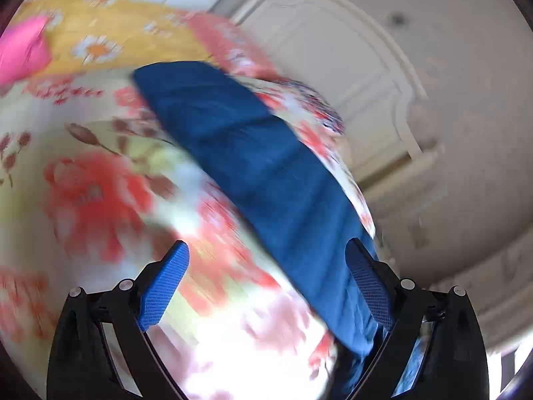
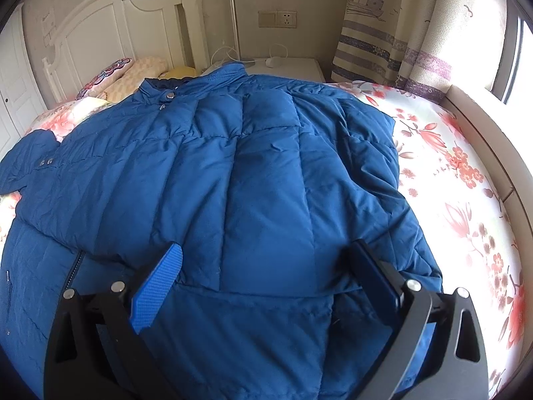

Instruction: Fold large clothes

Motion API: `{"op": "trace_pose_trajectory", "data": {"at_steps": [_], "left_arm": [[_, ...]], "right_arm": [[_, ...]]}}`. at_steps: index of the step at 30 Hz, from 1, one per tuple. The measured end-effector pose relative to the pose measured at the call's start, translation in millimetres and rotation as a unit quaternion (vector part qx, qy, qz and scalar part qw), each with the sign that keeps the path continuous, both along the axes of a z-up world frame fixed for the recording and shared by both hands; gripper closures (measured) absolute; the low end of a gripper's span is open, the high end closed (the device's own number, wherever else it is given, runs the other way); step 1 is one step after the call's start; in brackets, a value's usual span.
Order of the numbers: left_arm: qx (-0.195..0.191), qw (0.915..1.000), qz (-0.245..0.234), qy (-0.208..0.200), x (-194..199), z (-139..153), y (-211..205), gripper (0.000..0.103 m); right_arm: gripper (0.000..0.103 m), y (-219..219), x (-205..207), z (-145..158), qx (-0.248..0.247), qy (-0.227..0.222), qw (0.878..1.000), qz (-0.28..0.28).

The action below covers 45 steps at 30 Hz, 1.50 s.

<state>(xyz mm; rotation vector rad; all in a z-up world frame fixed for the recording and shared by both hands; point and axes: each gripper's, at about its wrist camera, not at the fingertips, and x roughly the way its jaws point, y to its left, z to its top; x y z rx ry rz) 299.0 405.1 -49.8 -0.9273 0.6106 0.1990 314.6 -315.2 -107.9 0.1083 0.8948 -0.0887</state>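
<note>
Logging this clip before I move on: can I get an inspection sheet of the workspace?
Surface: bed with floral sheet.
Job's things: blue puffer jacket spread flat, collar toward the headboard.
Clutter: pillows by the headboard; pink item.
Grippers: left claw open, blurred view, a jacket fold by one finger; right claw open over the jacket.
Cables: white cable on the nightstand.
Surroundings: wall socket, curtain.

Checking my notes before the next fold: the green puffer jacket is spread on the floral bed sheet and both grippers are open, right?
Not quite: the puffer jacket is blue, as the right wrist view shows. It does lie on the floral bed sheet, and both grippers are open.
</note>
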Motion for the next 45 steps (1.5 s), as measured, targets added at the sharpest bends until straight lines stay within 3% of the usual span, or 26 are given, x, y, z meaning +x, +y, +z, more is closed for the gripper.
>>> {"op": "trace_pose_trajectory", "data": {"at_steps": [1, 3, 7, 8, 9, 11, 13, 15, 16, 18, 20, 24, 26, 27, 28, 30, 31, 32, 34, 36, 37, 39, 40, 41, 44, 45], "left_arm": [[-0.024, 0.9997, 0.005, -0.01, 6.4, -6.3, 19.3, 0.017], [-0.035, 0.9992, 0.011, -0.015, 17.9, -11.5, 39.7, 0.031], [-0.054, 0.9984, 0.009, -0.01, 40.9, -23.6, 56.3, 0.089], [-0.062, 0.9977, 0.019, -0.018, 41.6, -23.5, 55.8, 0.095], [-0.057, 0.9972, 0.034, -0.036, 37.2, -16.3, 50.0, 0.096], [-0.005, 0.997, 0.034, -0.069, 31.0, 10.1, 25.9, 0.099], [0.06, 0.9925, -0.003, -0.106, 28.3, 50.0, -24.5, 0.099], [0.098, 0.9832, -0.054, -0.145, 27.0, 79.3, -74.1, 0.099], [0.119, 0.9753, -0.09, -0.164, 27.3, 94.5, -105.0, 0.099], [0.156, 0.9488, -0.193, -0.195, 29.9, 118.9, -187.4, 0.099], [0.182, 0.9241, -0.27, -0.2, 31.5, 123.4, -260.1, 0.099], [0.221, 0.8769, -0.393, -0.166, 37.0, 88.1, -395.3, 0.098], [0.228, 0.8561, -0.449, -0.114, 39.0, 49.4, -451.4, 0.09], [0.234, 0.8468, -0.469, -0.089, 41.4, 32.0, -471.2, 0.087], [0.248, 0.8319, -0.493, -0.054, 45.1, 11.0, -492.4, 0.084], [0.301, 0.8078, -0.506, -0.023, 45.7, -16.8, -509.1, 0.074], [0.331, 0.7928, -0.511, -0.034, 38.6, -18.7, -516.0, 0.067], [0.337, 0.782, -0.523, -0.038, 30.9, -16.0, -518.6, 0.05], [0.354, 0.7686, -0.531, -0.05, 21.9, -4.7, -513.2, 0.034], [0.396, 0.7594, -0.509, -0.087, 1.2, 18.8, -505.7, 0.034], [0.404, 0.7585, -0.499, -0.11, -12.7, 30.1, -501.9, 0.031], [0.405, 0.7777, -0.449, -0.17, -37.4, 60.0, -474.1, 0.015], [0.398, 0.7937, -0.422, -0.185, -43.4, 67.9, -457.0, 0.014], [0.387, 0.8179, -0.386, -0.18, -44.0, 71.0, -432.8, 0.014], [0.354, 0.8869, -0.283, -0.091, -24.3, 49.0, -362.3, 0.015], [0.336, 0.9, -0.271, -0.058, -14.1, 39.5, -346.7, 0.016]], "right_arm": [[0.004, 0.0, 0.1, -0.1, 0.0, 0.0, 1.0, 0.0], [0.004, -0.1, 0.0, -0.1, 0.001, 0.0, 1.0, 0.0], [0.004, -0.2, -1.0, 0.6, 0.003, -0.003, 1.0, 0.001], [0.004, -0.7, -1.3, 0.7, 0.005, -0.004, 1.0, 0.001], [0.004, -1.3, -1.9, 1.0, 0.007, -0.006, 1.0, 0.002], [0.004, -1.9, -2.5, 1.2, 0.011, -0.008, 1.0, 0.002], [0.004, -2.3, -2.8, 1.8, 0.014, -0.01, 1.0, 0.002], [0.004, -2.9, -3.7, 2.4, 0.016, -0.014, 1.0, 0.002], [0.004, -3.6, -4.3, 2.9, 0.018, -0.016, 1.0, 0.001], [0.004, -5.4, -5.6, 3.7, 0.023, -0.021, 1.0, 0.001], [0.004, -6.9, -6.9, 4.1, 0.03, -0.025, 0.999, -0.001], [0.004, -9.8, -8.2, 4.5, 0.04, -0.029, 0.999, -0.003], [0.004, -10.3, -8.6, 4.6, 0.042, -0.03, 0.999, -0.003], [0.004, -10.6, -8.6, 4.6, 0.043, -0.03, 0.999, -0.004], [0.004, -11.1, -8.6, 4.6, 0.045, -0.03, 0.999, -0.003], [0.004, -11.9, -8.8, 4.3, 0.048, -0.031, 0.998, -0.002], [0.004, -12.2, -9.0, 4.4, 0.049, -0.032, 0.998, -0.002], [0.004, -12.0, -9.3, 4.5, 0.051, -0.033, 0.998, -0.003], [0.004, -13.0, -9.8, 4.4, 0.058, -0.035, 0.998, -0.002], [0.004, -15.0, -11.0, 4.8, 0.065, -0.038, 0.997, -0.002], [0.004, -15.7, -11.7, 5.0, 0.068, -0.041, 0.997, -0.002], [0.004, -17.3, -12.2, 5.2, 0.073, -0.042, 0.996, -0.002], [0.004, -17.1, -12.3, 5.2, 0.073, -0.042, 0.996, -0.002], [0.004, -17.1, -12.2, 5.1, 0.072, -0.042, 0.997, -0.002], [0.004, -17.0, -11.9, 5.0, 0.069, -0.04, 0.997, -0.001], [0.004, -17.0, -12.0, 4.9, 0.067, -0.039, 0.997, -0.001]]}}
